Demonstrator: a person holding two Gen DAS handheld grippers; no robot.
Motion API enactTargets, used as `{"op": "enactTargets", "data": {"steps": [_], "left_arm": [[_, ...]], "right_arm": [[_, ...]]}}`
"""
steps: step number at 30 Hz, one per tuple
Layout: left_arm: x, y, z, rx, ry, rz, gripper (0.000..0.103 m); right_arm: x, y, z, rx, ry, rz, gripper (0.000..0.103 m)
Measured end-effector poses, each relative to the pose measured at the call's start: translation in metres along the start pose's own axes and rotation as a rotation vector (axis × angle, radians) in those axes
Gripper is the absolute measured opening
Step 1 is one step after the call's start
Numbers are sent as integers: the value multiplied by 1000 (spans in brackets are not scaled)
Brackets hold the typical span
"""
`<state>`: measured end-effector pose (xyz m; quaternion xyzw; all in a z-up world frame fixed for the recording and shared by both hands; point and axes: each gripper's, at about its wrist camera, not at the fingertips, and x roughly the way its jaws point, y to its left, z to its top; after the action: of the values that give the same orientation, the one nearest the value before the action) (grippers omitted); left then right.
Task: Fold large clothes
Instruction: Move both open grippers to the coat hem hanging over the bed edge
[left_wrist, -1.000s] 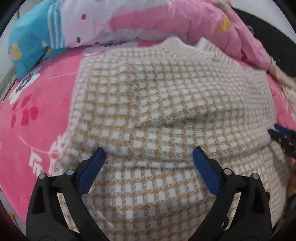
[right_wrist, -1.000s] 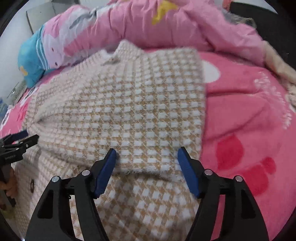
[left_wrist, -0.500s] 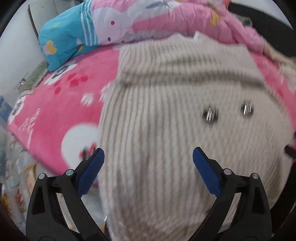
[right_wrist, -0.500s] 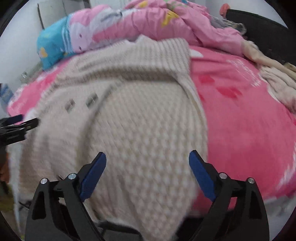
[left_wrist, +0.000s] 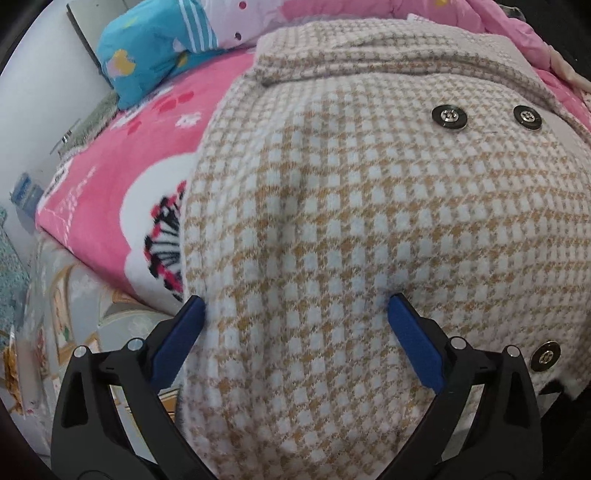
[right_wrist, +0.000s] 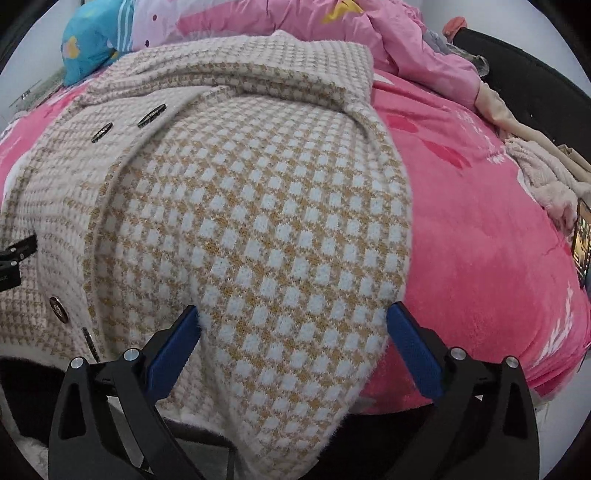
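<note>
Houndstooth coat (right_wrist: 280, 206) lies on pink blanket (right_wrist: 480, 229); right gripper (right_wrist: 293, 328) jaws just widened, left gripper (left_wrist: 295, 317) jaws apart, perhaps brushing fabric.

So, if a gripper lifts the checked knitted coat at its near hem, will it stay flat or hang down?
The checked knitted coat would probably sag: its near edge already droops over the edge of the pink blanket. The thick, fuzzy knit looks rather heavy for its size and should not slip easily between the pads. The metal buttons may pull that side down slightly.
</note>
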<state>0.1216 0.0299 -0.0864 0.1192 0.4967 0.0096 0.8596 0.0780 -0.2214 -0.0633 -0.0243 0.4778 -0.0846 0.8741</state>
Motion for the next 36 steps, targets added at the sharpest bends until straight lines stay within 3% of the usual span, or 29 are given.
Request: {"op": "enactTargets", "data": {"steps": [10,12,18,27,36], "left_arm": [[3,0,-4,13,19,-25,96],[9,6,3,14,21,-28,96],[15,12,5,18,29,-38,96],[13,8,2,16,35,-35,96],[11,6,1,16,40,-36,96]], "right_arm": [[3,-2,-4,-24,83,1,97],[-12,-4,-8,-9,45,18,97],[-37,-12,-20,-23,-27,-57,97],[-33,-24,-45,46,30,63,97],[-10,-37,-80,201,136,210,97]]}}
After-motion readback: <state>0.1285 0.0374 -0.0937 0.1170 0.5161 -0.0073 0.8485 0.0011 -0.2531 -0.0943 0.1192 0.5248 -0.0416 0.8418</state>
